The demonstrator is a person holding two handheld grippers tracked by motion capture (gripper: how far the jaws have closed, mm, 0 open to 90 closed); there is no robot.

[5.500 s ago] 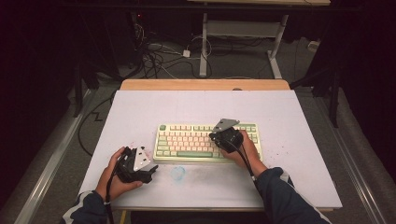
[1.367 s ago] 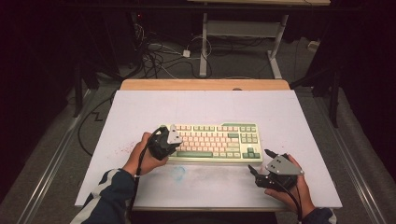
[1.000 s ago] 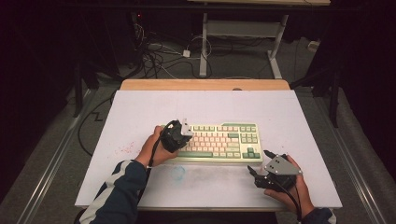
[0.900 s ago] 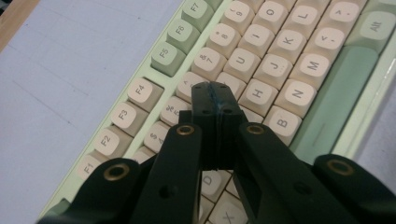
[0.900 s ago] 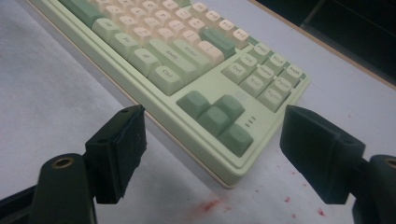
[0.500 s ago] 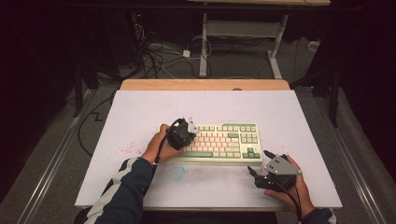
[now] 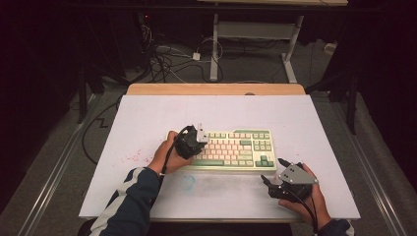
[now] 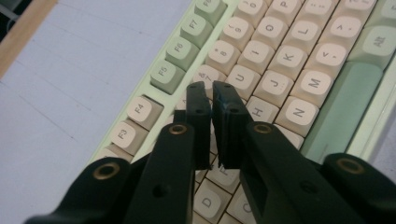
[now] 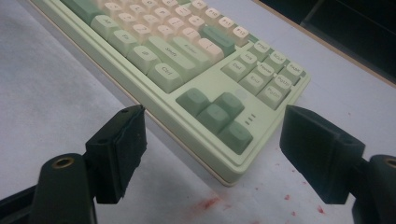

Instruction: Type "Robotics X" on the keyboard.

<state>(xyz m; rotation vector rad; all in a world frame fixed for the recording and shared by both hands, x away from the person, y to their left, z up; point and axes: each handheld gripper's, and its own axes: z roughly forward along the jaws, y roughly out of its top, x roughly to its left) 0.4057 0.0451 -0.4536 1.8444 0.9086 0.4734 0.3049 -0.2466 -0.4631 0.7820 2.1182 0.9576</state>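
A pale green keyboard (image 7: 236, 147) with cream keys lies flat in the middle of the white table top (image 7: 147, 123). My left gripper (image 7: 204, 143) hovers over the left part of the keyboard (image 8: 280, 60), tips pointing down at the letter keys. Its jaws (image 8: 212, 93) have just been opening a crack; only a thin slit parts them and nothing is between them. My right gripper (image 7: 272, 168) rests on the table by the keyboard's near right corner. In the right gripper view its jaws (image 9: 212, 121) stand wide open toward the arrow-key corner of the keyboard (image 9: 187, 60), not touching it.
Red specks (image 7: 133, 158) and a faint blue smudge (image 7: 188, 183) mark the table top. A wooden strip (image 7: 216, 89) edges the far side. Cables (image 7: 167, 59) and a desk frame (image 7: 251, 34) sit on the floor beyond.
My left hand has moved right from the keyboard's left edge to over its keys. The right hand and the keyboard have stayed put.
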